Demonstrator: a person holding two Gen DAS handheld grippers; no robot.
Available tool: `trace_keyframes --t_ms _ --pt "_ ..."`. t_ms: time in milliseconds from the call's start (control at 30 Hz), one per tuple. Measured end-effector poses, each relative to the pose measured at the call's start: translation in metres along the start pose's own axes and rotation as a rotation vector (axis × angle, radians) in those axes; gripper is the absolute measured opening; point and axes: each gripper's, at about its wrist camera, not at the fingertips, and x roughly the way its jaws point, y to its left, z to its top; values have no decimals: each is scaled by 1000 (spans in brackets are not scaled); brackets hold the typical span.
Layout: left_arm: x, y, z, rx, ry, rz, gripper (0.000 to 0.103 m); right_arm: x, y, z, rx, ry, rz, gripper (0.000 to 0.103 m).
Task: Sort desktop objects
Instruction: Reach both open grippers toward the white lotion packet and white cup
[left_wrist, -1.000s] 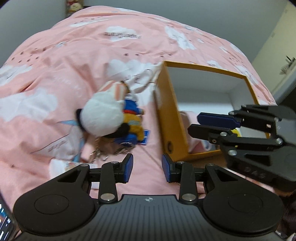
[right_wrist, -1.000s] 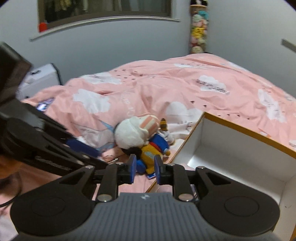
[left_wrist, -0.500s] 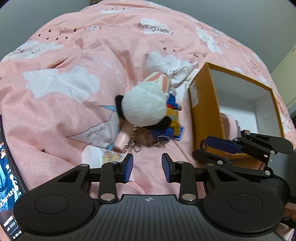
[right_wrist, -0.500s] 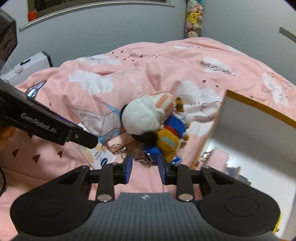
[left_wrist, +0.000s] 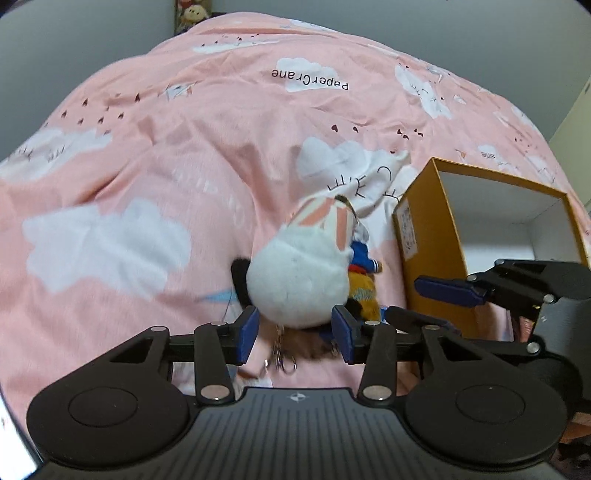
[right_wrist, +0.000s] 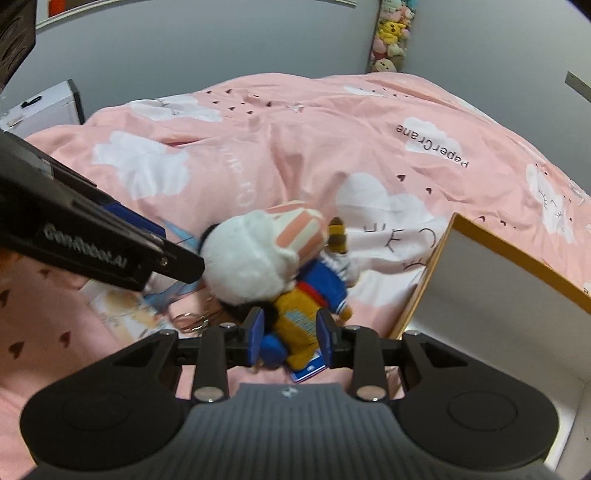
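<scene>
In the middle of both views, on a pink cloud-print quilt (left_wrist: 155, 155), lies a heap of plush toys: a round white plush (left_wrist: 299, 280) with a striped pink cap, and under it a yellow and blue plush (right_wrist: 306, 306) with key rings (right_wrist: 192, 319) beside it. At the right of the frame stands an open orange box (left_wrist: 428, 236) with a white inside, just beside the heap. The left gripper (left_wrist: 294, 332) is low in its own view, its jaws opening, with the lower edge of the white plush between the blue pads, which do not press on it. The right gripper (right_wrist: 288, 338) is parted around the yellow and blue plush, not clamped on it, as far as the frame shows
</scene>
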Motion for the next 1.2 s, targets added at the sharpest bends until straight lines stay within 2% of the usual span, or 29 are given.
trace_keyframes --t_ms 133,200,267,333,433,567,767,933,1200 --pt "14 -9 10 59 -17 5 57 8 -10 6 5 6 -48 33" --pt "17 -13 14 88 -14 43 57 10 -15 7 21 11 -44 33" --pt "18 -11 15 97 9 46 57 10 -17 8 35 13 -23 33" --pt "15 -4 14 70 36 43 57 10 -16 7 55 15 27 33" --pt "8 8 10 27 62 78 57 12 -7 8 86 23 124 33" --pt "-5 16 -2 19 89 120 56 20 17 7 63 41 234 32" --pt "-10 27 -22 6 153 165 56 45 35 2 56 102 299 31" --pt "-10 32 -33 12 184 205 56 47 43 0 23 116 298 32" --pt "9 37 -35 3 227 213 56 38 37 -8 19 113 263 32"
